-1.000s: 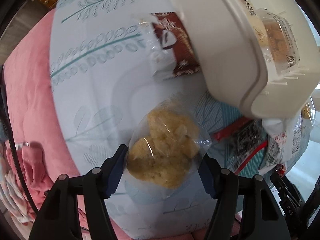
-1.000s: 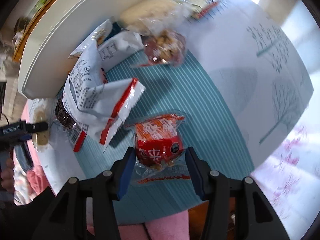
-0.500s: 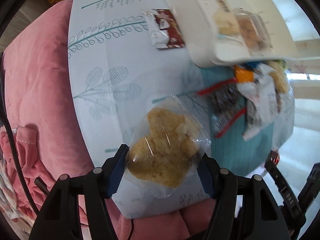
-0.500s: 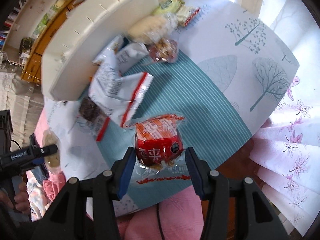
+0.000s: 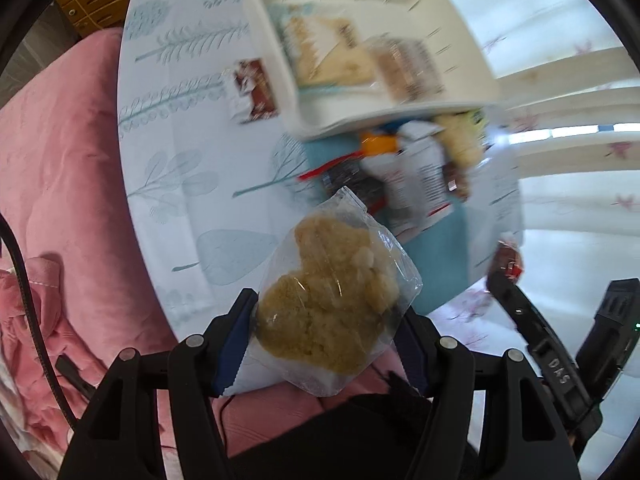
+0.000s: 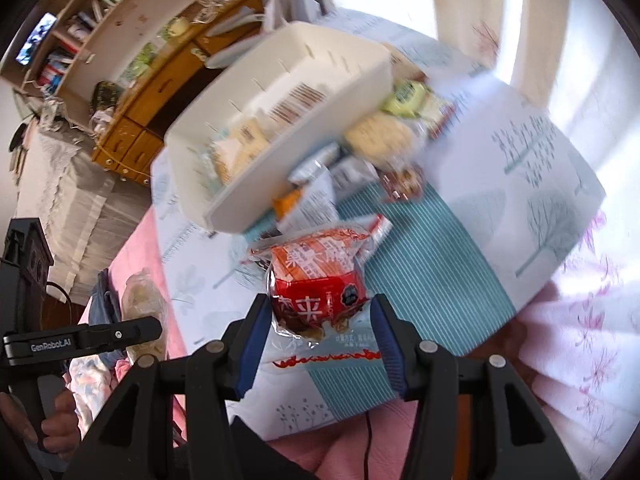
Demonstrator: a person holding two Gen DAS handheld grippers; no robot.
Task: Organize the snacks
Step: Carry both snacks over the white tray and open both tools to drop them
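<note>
My left gripper (image 5: 326, 316) is shut on a clear bag holding a yellow crumbly cake (image 5: 332, 300), held high over the table. In the right wrist view my right gripper (image 6: 320, 320) is shut on a red and orange snack packet (image 6: 318, 280), also lifted off the table. A cream plastic bin (image 6: 280, 120) with packets inside stands at the far side of the table; the left wrist view shows the same bin (image 5: 400, 32). Loose snack packets (image 5: 412, 176) lie in a pile in front of it. The left gripper (image 6: 80, 340) shows at the lower left of the right wrist view.
The table wears a white leaf-print cloth (image 5: 180, 140) with a teal striped runner (image 6: 432, 260). A brown packet (image 5: 256, 92) lies beside the bin. Pink bedding (image 5: 60, 200) flanks the table's edge. Wooden shelves and drawers (image 6: 132, 112) stand beyond.
Both grippers have risen well above the table with their snacks still held. The bin and the pile of packets now look smaller and farther below.
</note>
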